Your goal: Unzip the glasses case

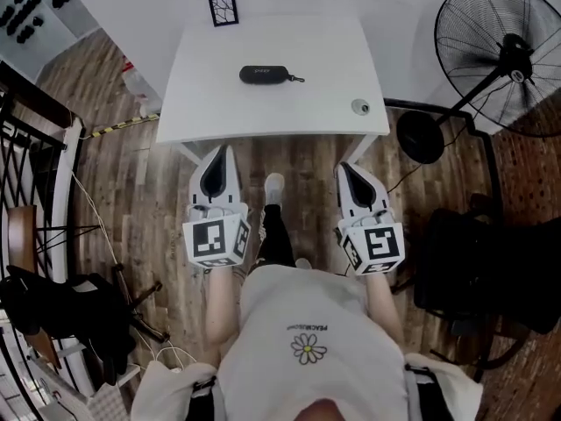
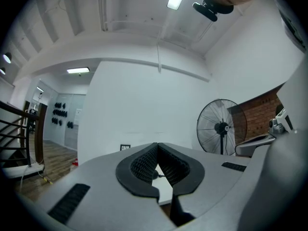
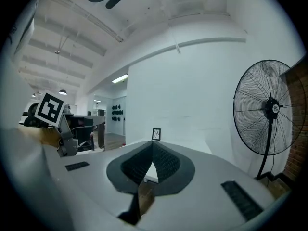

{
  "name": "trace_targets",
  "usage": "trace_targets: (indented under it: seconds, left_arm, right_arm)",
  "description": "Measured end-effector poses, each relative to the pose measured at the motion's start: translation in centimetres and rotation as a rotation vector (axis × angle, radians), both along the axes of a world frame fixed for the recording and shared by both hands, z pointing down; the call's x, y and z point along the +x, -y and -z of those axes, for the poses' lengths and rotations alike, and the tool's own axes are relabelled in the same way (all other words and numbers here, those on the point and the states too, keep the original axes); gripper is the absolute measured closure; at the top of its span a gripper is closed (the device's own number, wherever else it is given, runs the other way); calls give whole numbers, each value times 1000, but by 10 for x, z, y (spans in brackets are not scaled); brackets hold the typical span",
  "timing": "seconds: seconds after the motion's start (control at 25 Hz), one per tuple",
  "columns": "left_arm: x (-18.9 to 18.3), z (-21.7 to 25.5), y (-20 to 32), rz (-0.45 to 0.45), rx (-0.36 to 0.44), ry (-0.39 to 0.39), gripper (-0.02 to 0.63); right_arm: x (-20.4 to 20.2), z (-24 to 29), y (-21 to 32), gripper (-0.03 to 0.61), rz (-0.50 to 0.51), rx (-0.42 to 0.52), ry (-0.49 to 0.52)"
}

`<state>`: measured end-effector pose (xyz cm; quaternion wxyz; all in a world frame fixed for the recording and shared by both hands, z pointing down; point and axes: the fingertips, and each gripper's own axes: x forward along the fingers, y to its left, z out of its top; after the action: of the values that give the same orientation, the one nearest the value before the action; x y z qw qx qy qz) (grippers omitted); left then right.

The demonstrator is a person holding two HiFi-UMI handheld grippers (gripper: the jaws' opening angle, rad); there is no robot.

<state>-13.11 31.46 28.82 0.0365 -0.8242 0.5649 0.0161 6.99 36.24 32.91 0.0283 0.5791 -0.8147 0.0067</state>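
The black glasses case [image 1: 264,74] lies zipped on the white table [image 1: 202,112], toward its far side, with the zipper pull pointing right. Both grippers hang level over the wooden floor, short of the table's near edge. My left gripper [image 1: 223,149] is shut with nothing in it; in the left gripper view its ribbed pads [image 2: 144,163] meet at the tips [image 2: 157,144], and a dark bit of the case [image 2: 155,174] shows through the gap below. My right gripper [image 1: 344,166] is also shut and empty, its tips [image 3: 153,142] touching.
A square marker card [image 1: 223,10] stands at the table's far edge and a small round object [image 1: 360,106] sits near its right front corner. A pedestal fan [image 1: 504,51] stands right of the table, dark furniture [image 1: 473,279] at right, a railing [image 1: 35,165] at left.
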Motion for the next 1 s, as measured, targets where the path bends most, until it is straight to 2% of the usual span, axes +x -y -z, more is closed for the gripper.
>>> trace_targets:
  seconds: [0.32, 0.52, 0.72, 0.88, 1.0]
  left_arm:
    - [13, 1, 132, -80, 8, -16, 600]
    - [0, -2, 237, -103, -40, 5, 598]
    - [-13, -3, 340, -147, -53, 21, 598]
    - [-16, -15, 390, -177, -70, 78, 598]
    - [-18, -28, 408, -188, -111, 71, 598]
  right_arm:
    - [2, 2, 124, 572, -29, -15, -23]
    - [-10, 11, 231, 572, -64, -25, -31]
    - [-15, 19, 329, 572, -137, -25, -19]
    - [-24, 16, 381, 572, -147, -44, -36]
    - [-30, 8, 401, 572, -139, -74, -42]
